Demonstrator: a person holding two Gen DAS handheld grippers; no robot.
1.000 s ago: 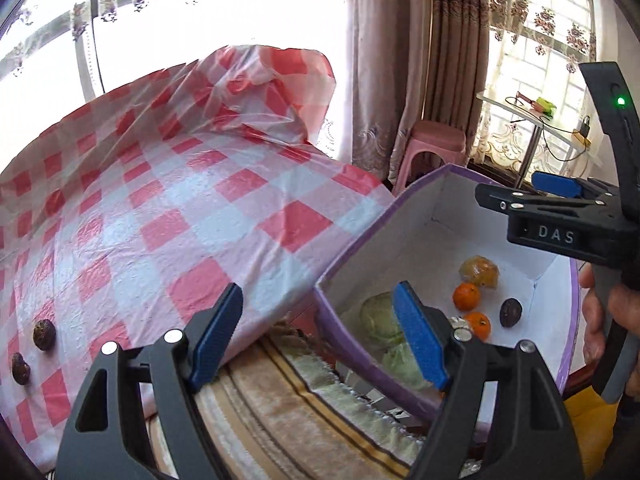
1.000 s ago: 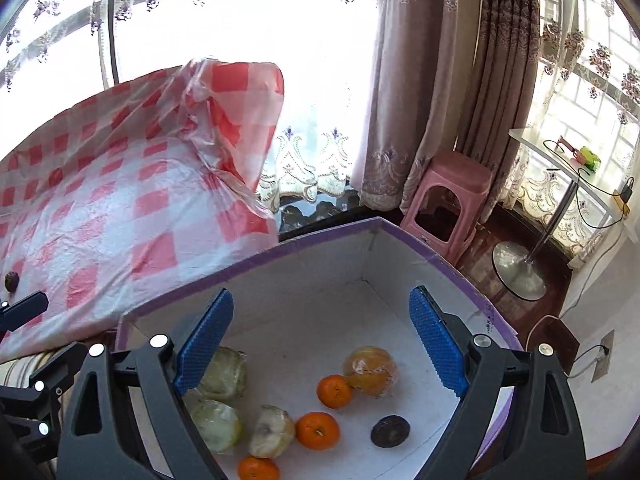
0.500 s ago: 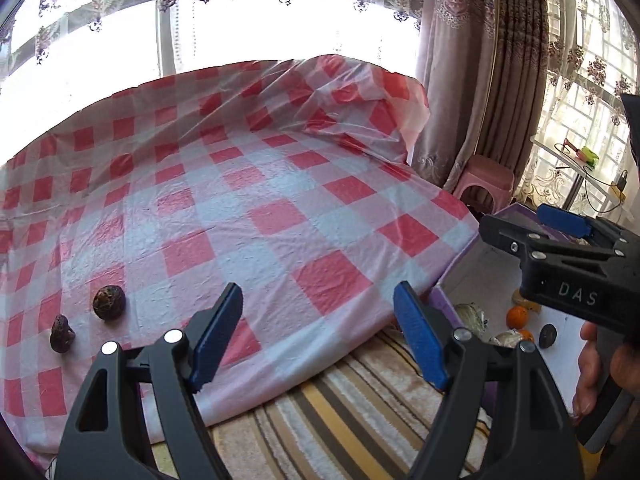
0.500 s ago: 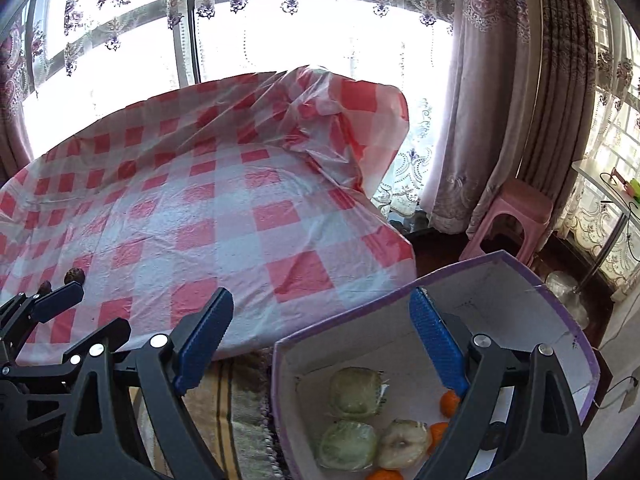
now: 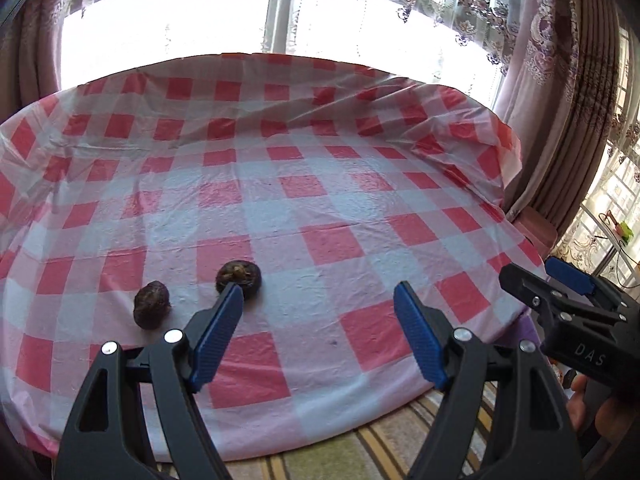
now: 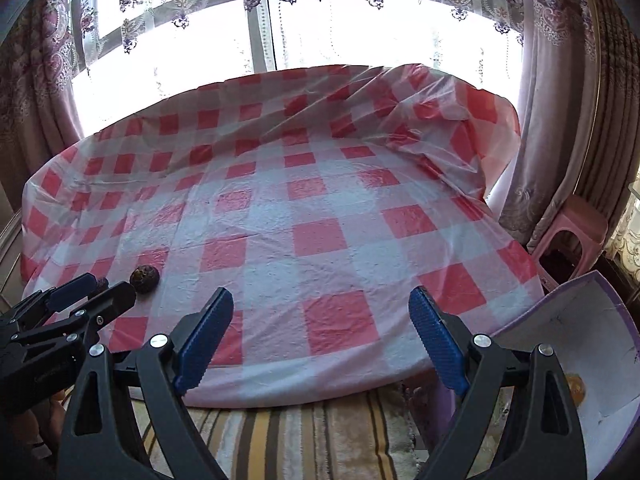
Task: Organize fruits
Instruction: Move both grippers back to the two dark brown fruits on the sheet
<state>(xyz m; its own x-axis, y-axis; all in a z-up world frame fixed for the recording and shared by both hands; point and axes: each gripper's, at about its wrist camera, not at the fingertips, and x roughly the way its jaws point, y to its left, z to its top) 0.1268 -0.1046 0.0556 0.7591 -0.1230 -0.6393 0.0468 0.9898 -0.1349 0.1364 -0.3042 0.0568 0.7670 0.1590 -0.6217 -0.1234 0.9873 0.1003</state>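
Two dark brown round fruits lie on the red-and-white checked tablecloth (image 5: 320,208): one (image 5: 239,278) just beyond my left gripper's left fingertip, the other (image 5: 152,304) to its left. My left gripper (image 5: 318,304) is open and empty, held above the table's near edge. My right gripper (image 6: 322,312) is open and empty, above the near edge further right. In the right wrist view one fruit (image 6: 145,278) shows at the left, the other is mostly hidden behind the left gripper (image 6: 68,312). The purple-rimmed white box (image 6: 592,344) sits low at the right with a yellowish fruit (image 6: 576,390) inside.
A striped rug (image 6: 304,436) covers the floor in front of the table. A pink stool (image 6: 576,236) stands right of the table by the curtains (image 6: 568,120). The tablecloth bunches up at the far right corner (image 6: 452,120). The right gripper's body (image 5: 576,320) shows at the left view's right edge.
Both grippers have swung left, away from the box and toward the table. The two dark fruits now lie close in front of the left gripper. The box has slid to the right edge.
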